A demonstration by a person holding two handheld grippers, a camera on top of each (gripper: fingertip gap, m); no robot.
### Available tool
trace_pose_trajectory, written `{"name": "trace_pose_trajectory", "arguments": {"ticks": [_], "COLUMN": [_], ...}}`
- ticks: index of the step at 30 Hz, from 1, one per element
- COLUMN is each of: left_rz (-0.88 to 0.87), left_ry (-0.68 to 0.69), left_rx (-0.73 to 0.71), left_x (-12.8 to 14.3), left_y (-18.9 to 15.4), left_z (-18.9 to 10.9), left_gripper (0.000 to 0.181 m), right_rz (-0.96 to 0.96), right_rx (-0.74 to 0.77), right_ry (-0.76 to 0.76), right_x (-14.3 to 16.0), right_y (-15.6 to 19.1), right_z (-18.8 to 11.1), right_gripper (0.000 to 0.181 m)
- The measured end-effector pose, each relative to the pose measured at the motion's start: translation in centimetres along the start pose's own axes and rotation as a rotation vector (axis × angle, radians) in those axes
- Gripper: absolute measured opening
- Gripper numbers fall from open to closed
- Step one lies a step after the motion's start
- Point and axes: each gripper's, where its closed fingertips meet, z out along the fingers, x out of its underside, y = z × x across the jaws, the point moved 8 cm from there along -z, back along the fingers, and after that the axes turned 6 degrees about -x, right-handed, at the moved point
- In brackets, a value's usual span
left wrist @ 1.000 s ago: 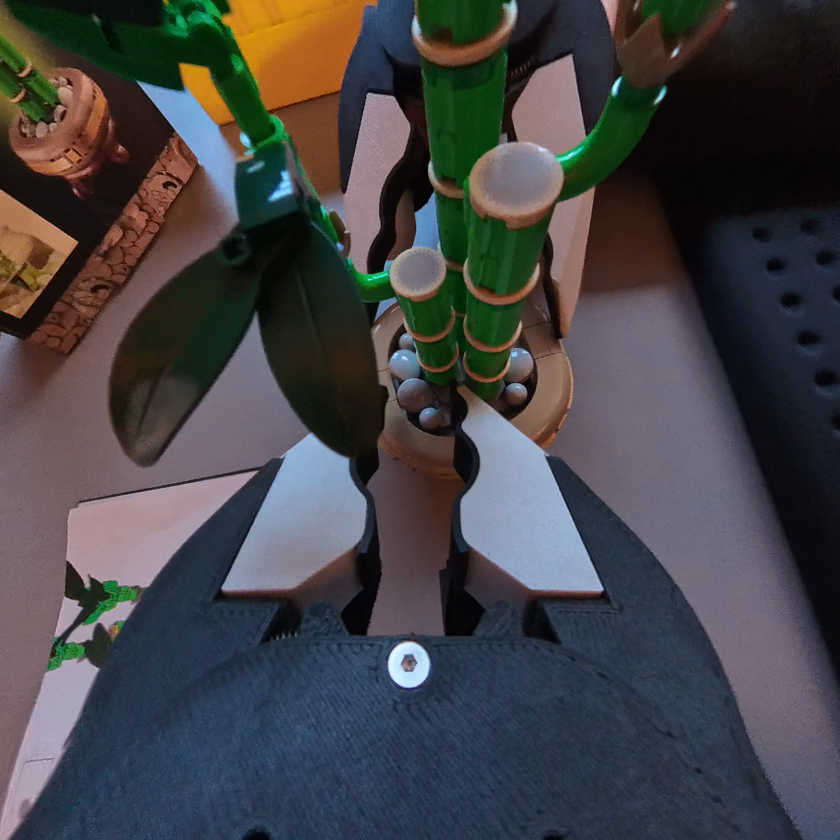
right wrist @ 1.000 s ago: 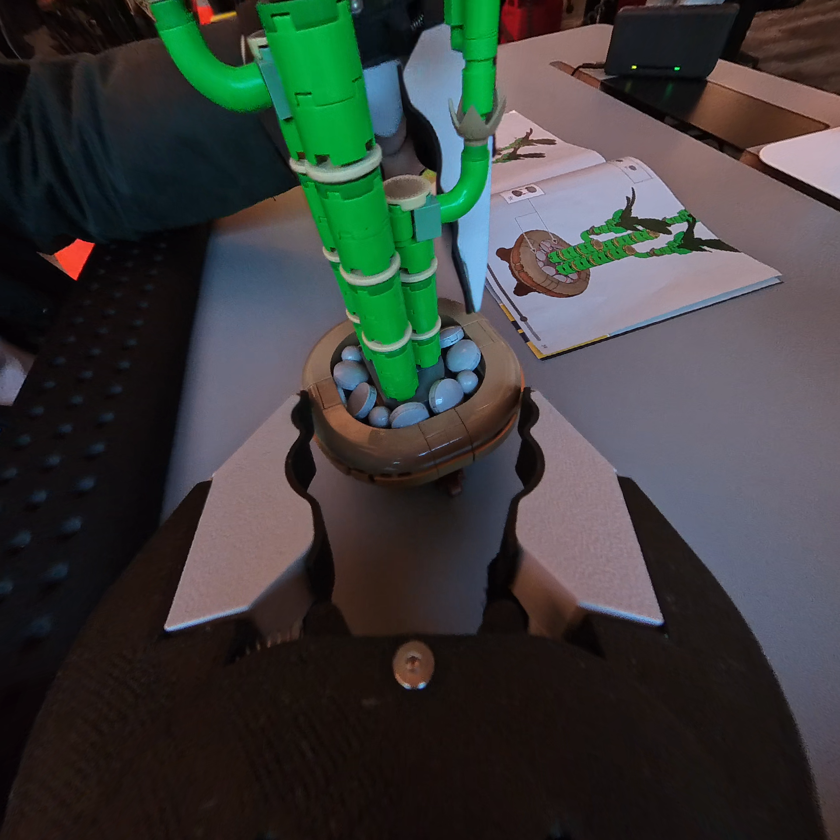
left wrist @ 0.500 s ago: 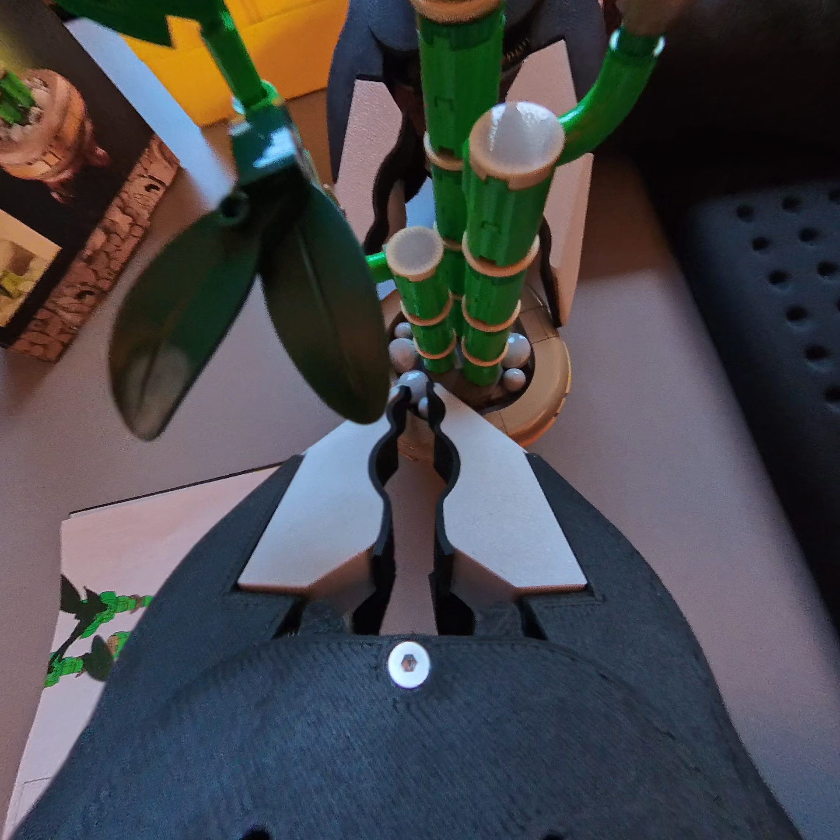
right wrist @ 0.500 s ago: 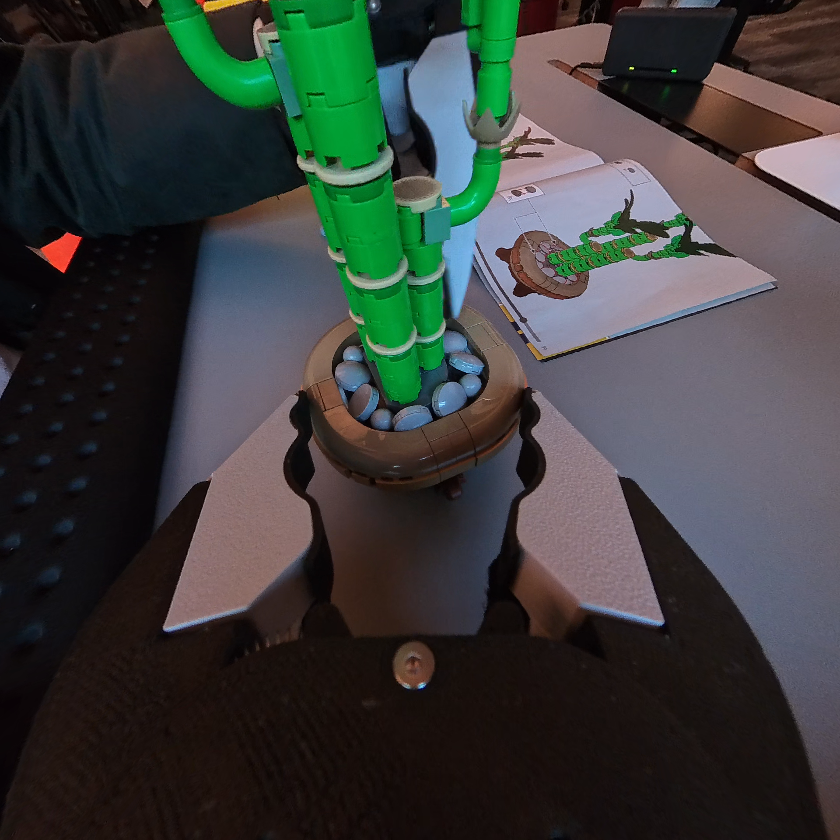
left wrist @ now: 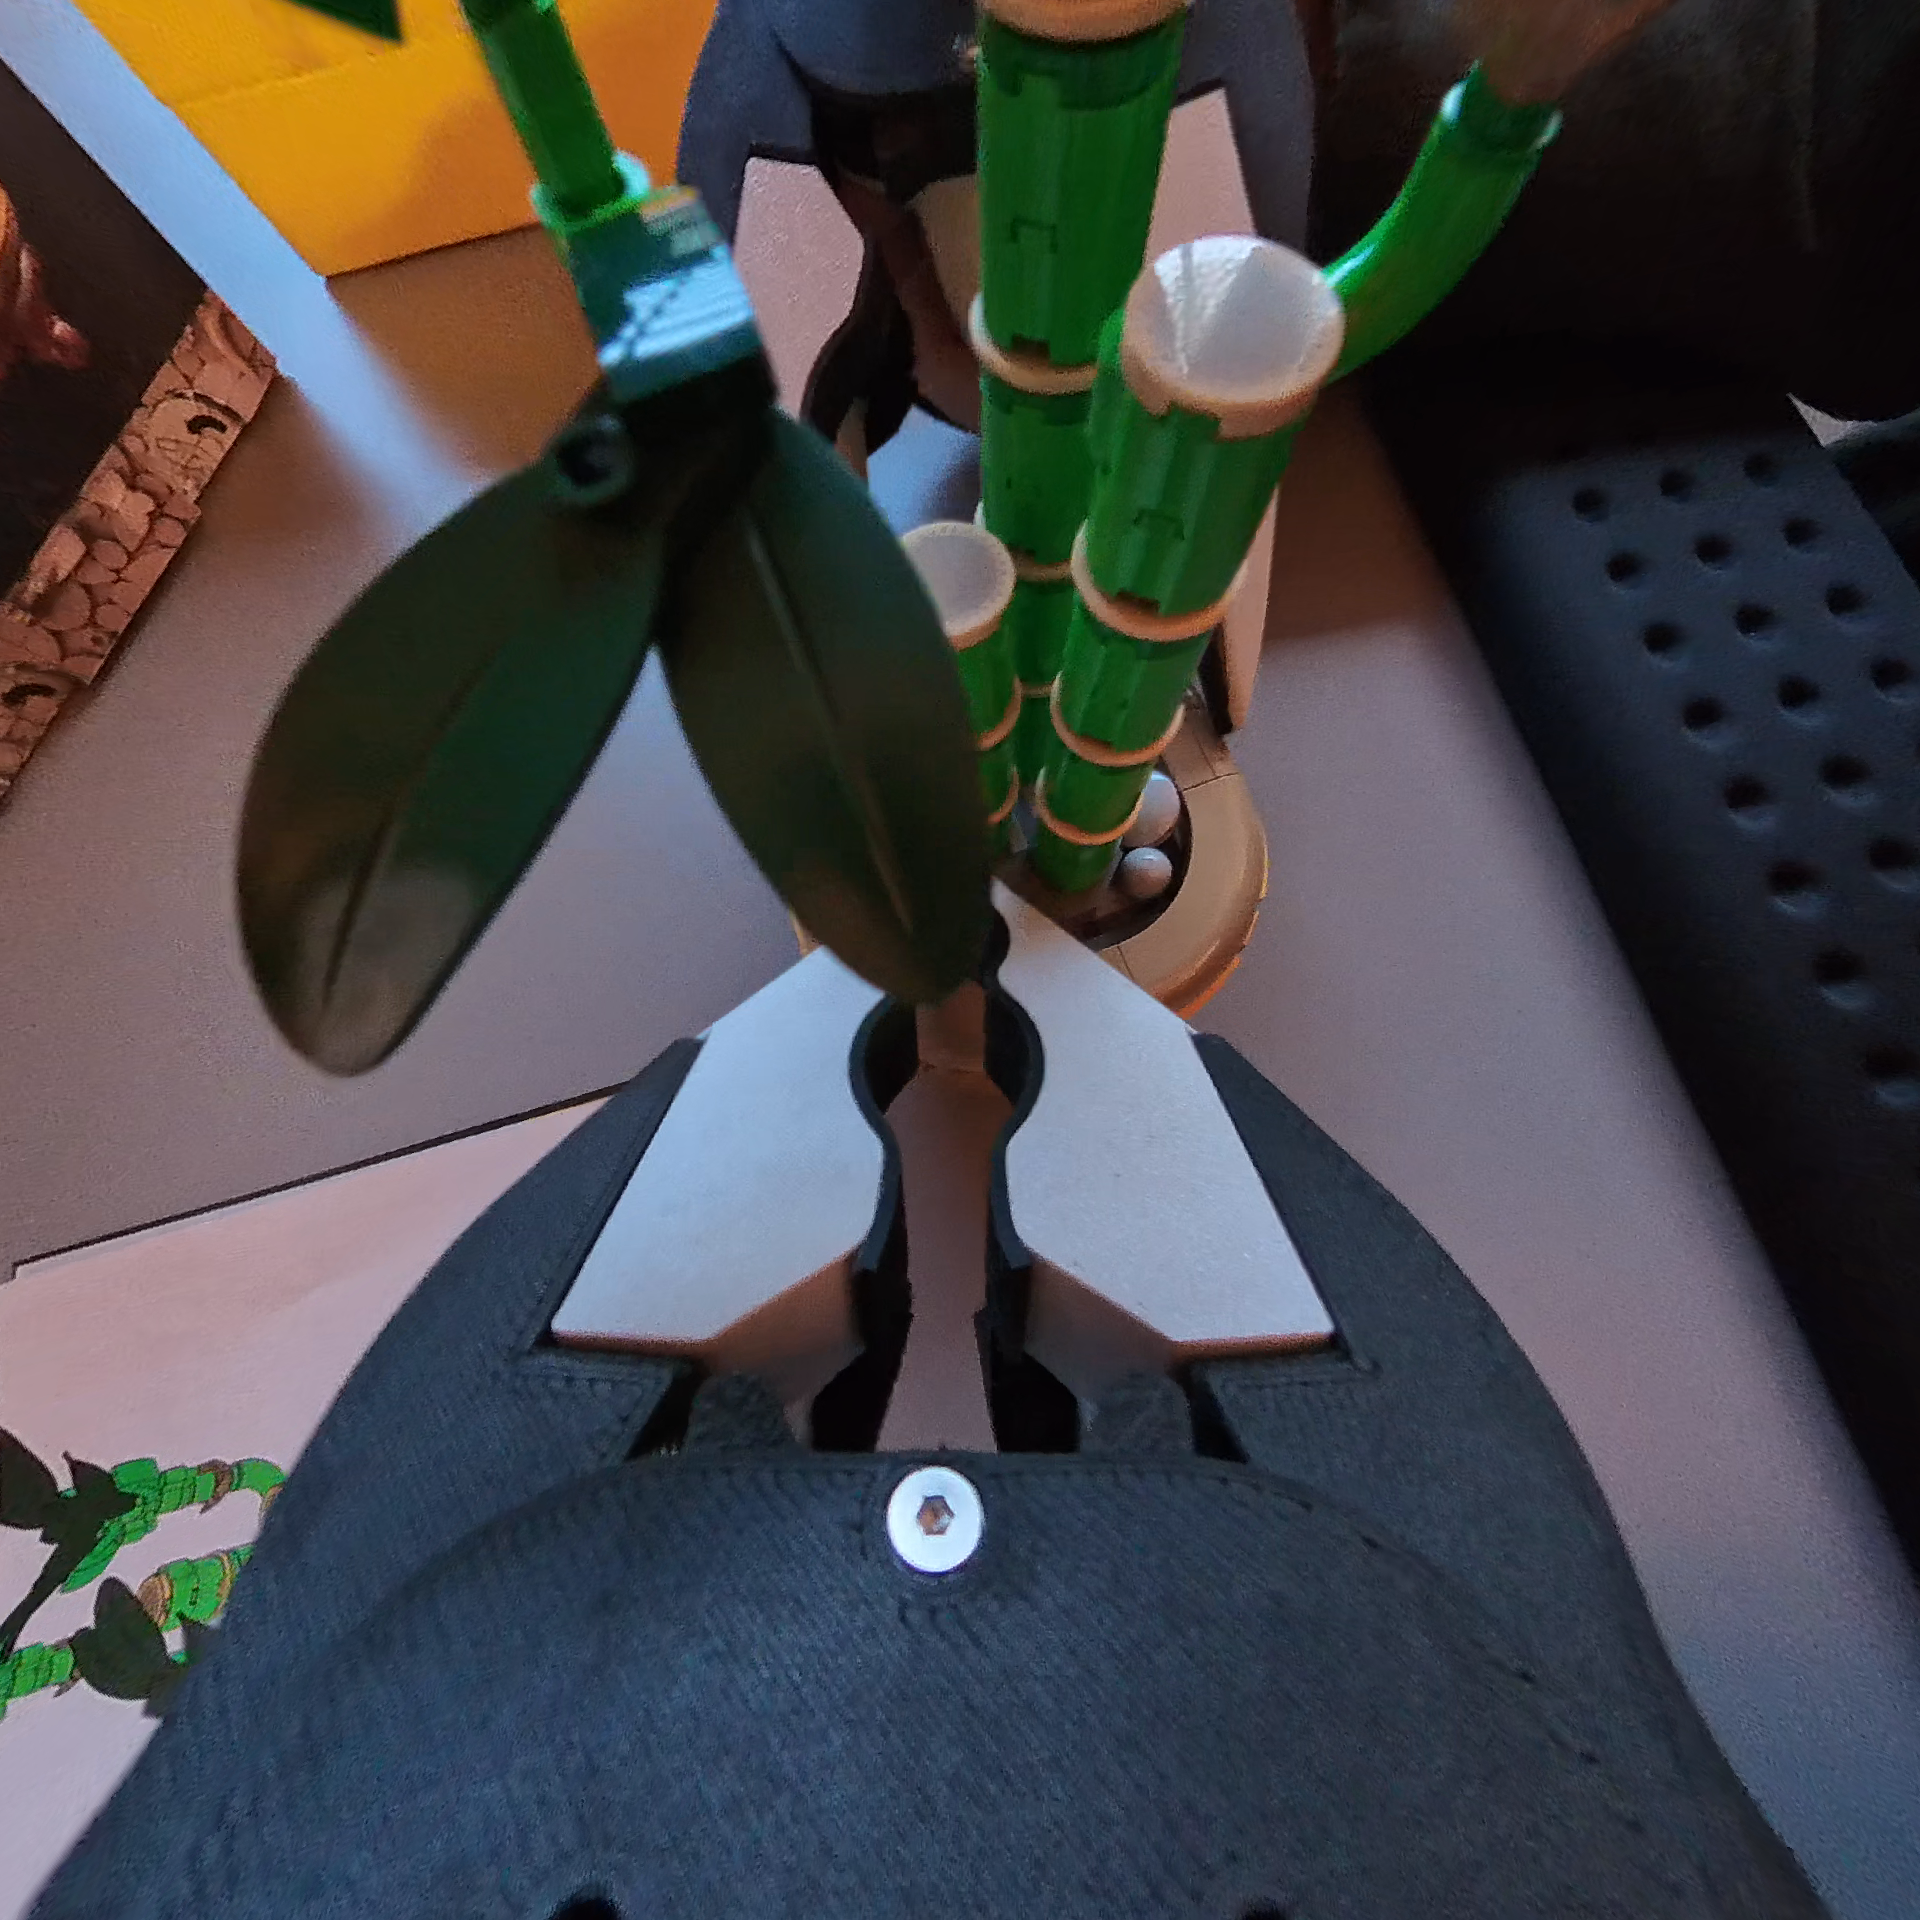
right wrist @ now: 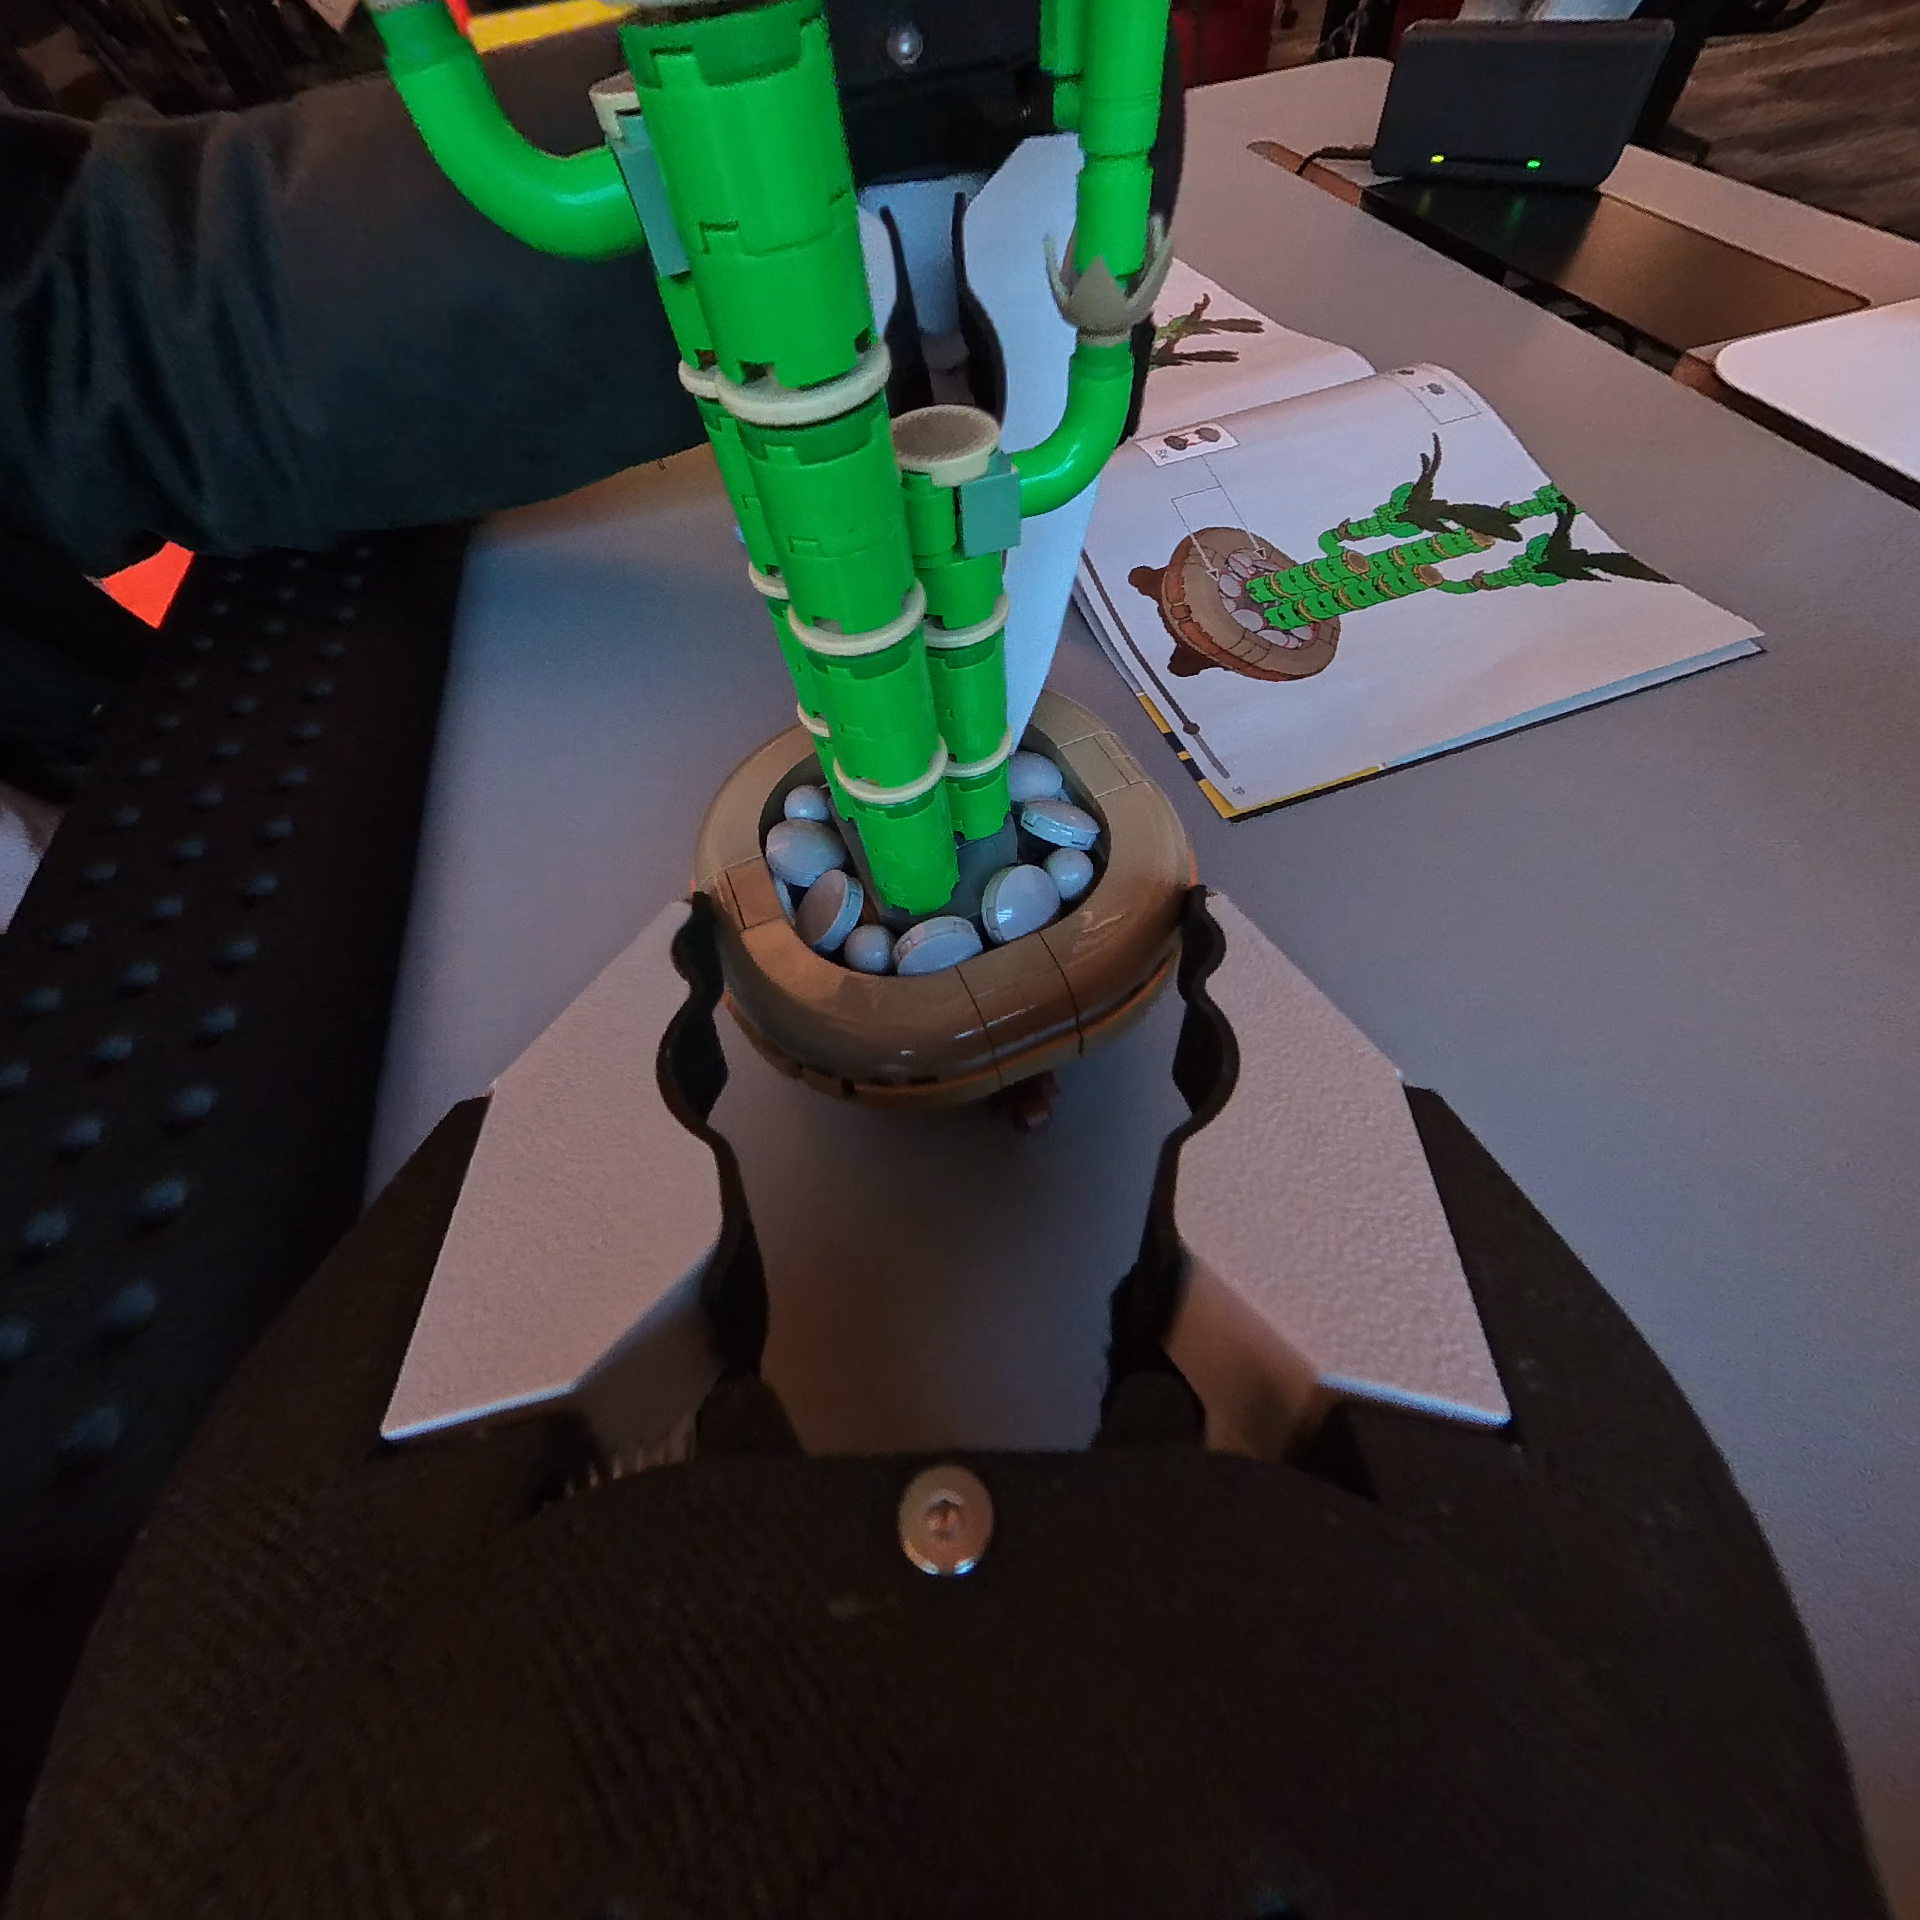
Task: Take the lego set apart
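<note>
Where the grey bench (right wrist: 1558,935) meets a dark perforated mat (right wrist: 156,935) on one side, the lego set stands upright near that edge: a green bamboo plant (right wrist: 862,644) built in a tan pot (right wrist: 935,1018). On the bench just beside the pot lies an open instruction booklet (right wrist: 1455,644), and in the left wrist view the corner of a dark printed box (left wrist: 94,468) shows farther off, well apart from the pot. The right tool (right wrist: 940,956) is spread wide, one finger at each side of the pot at rim height; whether the fingers (right wrist: 582,1143) press on the pot wall cannot be told. The left tool (left wrist: 951,997) faces it from the opposite side of the pot, its jaws nearly together with only a narrow gap, tips reaching the pot rim (left wrist: 1216,914); whether anything sits between them cannot be told, as a leaf covers the tips. Two dark green leaves (left wrist: 623,707) hang from a side branch in front of the left tool. Grey round pebbles (right wrist: 935,914) fill the pot around the three stalks.
</note>
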Motion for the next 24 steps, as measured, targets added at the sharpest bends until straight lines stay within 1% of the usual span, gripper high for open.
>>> {"name": "trace_pose_trajectory", "arguments": {"ticks": [2,3,4,6,8,9,11,16,18,20,24], "left_rz": [-0.016,-0.024,-0.036,-0.05,-0.048,-0.047,-0.049,-0.051,-0.049,-0.059,-0.064], "left_ry": [-0.006,-0.012,-0.019,-0.021,-0.02,-0.024,-0.035,-0.027,-0.026,-0.023,0.008], "left_rx": [-0.008,-0.01,-0.007,-0.013,-0.034,-0.043,-0.058,-0.111,-0.128,-0.147,-0.164], "left_x": [0.2,0.3,0.4,0.5,0.5,0.4,0.2,-0.1,-0.2,-0.3,0.3], "left_y": [0.1,0.1,0.0,-0.1,-0.1,-0.1,-0.2,-0.7,-1.0,-1.4,-2.8], "left_z": [0.0,0.0,-0.1,-0.5,-1.0,-1.4,-2.0,-3.6,-4.2,-4.8,-5.6], "left_gripper": [0.0,0.001,0.003,0.007,0.007,0.008,0.008,0.008,0.008,0.008,0.009], "right_rz": [0.026,0.052,0.089,0.178,0.202,0.197,0.212,0.243,0.245,0.238,0.211], "right_rx": [0.022,0.033,0.06,0.158,0.248,0.291,0.347,0.393,0.404,0.419,0.528], "right_ry": [-0.019,-0.035,-0.041,-0.027,0.004,0.038,0.08,0.073,0.106,0.119,0.165], "right_x": [-0.3,-0.6,-0.9,-1.3,-1.4,-1.3,-1.3,-1.4,-1.3,-1.5,-1.6], "right_y": [0.1,0.2,0.3,0.7,1.7,2.1,2.7,3.2,3.2,3.5,3.5], "right_z": [-0.9,-1.4,-1.9,-2.8,-2.9,-2.7,-2.0,-1.1,-1.0,-0.6,-0.5], "right_gripper": [0.079,0.071,0.059,0.041,0.034,0.033,0.028,0.007,0.006,0.011,0.011]}}
